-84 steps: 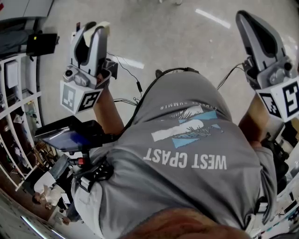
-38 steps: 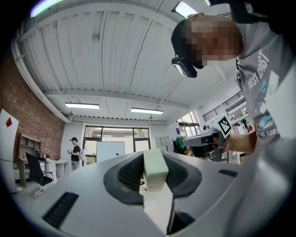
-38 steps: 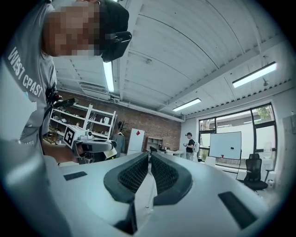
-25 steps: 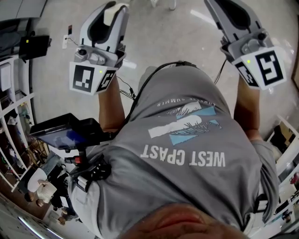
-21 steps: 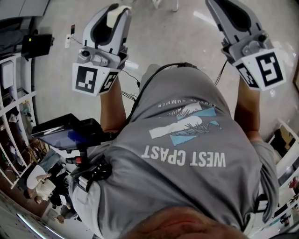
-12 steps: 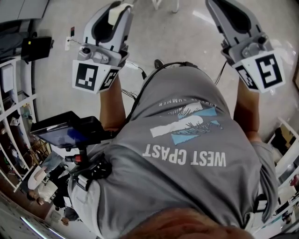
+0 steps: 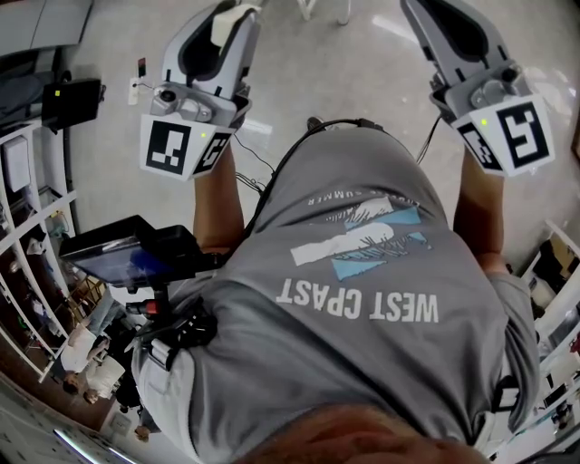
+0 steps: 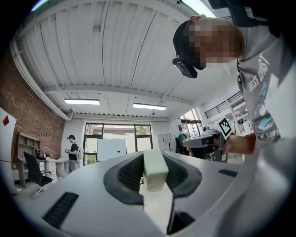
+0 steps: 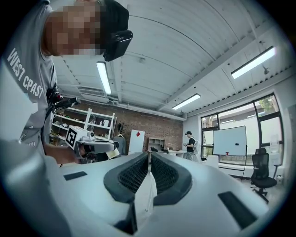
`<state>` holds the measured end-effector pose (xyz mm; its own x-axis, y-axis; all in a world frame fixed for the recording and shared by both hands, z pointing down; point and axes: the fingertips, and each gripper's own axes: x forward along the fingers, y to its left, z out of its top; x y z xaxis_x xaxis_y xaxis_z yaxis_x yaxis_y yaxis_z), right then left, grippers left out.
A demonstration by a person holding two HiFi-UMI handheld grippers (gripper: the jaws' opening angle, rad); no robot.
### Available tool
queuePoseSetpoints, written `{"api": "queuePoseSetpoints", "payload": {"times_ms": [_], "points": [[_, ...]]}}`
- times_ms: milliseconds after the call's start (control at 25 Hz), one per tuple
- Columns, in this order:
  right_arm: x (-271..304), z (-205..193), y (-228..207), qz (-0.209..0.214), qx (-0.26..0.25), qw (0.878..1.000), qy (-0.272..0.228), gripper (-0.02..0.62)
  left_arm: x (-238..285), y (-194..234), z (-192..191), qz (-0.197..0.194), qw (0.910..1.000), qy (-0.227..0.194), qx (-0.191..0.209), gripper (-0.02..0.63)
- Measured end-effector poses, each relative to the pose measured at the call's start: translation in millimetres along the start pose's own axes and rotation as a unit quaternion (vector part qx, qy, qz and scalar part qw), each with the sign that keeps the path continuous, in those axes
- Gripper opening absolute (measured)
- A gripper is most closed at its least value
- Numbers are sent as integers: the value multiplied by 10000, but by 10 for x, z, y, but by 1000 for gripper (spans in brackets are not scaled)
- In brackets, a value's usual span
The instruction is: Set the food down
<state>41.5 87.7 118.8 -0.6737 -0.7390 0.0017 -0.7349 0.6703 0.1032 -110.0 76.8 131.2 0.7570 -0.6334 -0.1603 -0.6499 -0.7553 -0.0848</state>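
My left gripper (image 8: 153, 163) is shut on a pale cream block of food (image 8: 154, 170) that sticks up between its dark pads. In the head view the left gripper (image 7: 222, 23) is held up at the upper left, over the floor, with the block (image 7: 228, 14) at its tip. My right gripper (image 9: 149, 159) has its jaws pressed together with nothing between them. It is held up at the head view's upper right (image 7: 446, 25). Each gripper shows in the other's view: the right one (image 8: 210, 139) and the left one (image 9: 92, 147).
Below me are my grey T-shirt (image 7: 362, 308) and a black tablet on a mount (image 7: 118, 258). White shelving (image 7: 27, 208) stands at the left, and cables lie on the floor. A person with a backpack (image 8: 73, 152) stands by a whiteboard (image 8: 111, 149). An office chair (image 9: 259, 171) is at the right.
Since 3.4 s ago both grippers have risen and moved inward in the head view. Over the last second they have barely shifted; the left stays shut on the block.
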Motion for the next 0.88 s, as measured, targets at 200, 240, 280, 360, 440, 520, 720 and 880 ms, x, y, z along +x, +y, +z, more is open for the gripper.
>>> {"api": "queuePoseSetpoints", "payload": {"times_ms": [200,240,280,360,440,520,720,880], "points": [[-37,-1,-1,-22,-47,10000,12,8,17,-18,2,-46,10000,-21,-12,106],[-41,4,-3,-43,-34,10000,7,8,18,-22,1,-53,10000,-23,-15,106],[-45,6,-6,-58,-27,10000,8,8,19,-27,1,-59,10000,-23,-18,106],[-50,8,-10,-84,-14,10000,17,8,24,-34,1,-70,10000,-26,-28,106],[-58,-4,-13,-75,-37,10000,46,8,28,-39,1,-80,10000,-31,-36,106],[-73,-22,-16,-37,-98,9999,91,8,35,-42,4,-86,9999,-37,-44,106],[-70,59,-31,-137,-5,9999,52,8,71,-51,15,-103,9999,-79,-86,106],[-121,126,-77,-176,-177,9997,83,8,141,-106,56,-233,9996,-164,-81,106]]}}
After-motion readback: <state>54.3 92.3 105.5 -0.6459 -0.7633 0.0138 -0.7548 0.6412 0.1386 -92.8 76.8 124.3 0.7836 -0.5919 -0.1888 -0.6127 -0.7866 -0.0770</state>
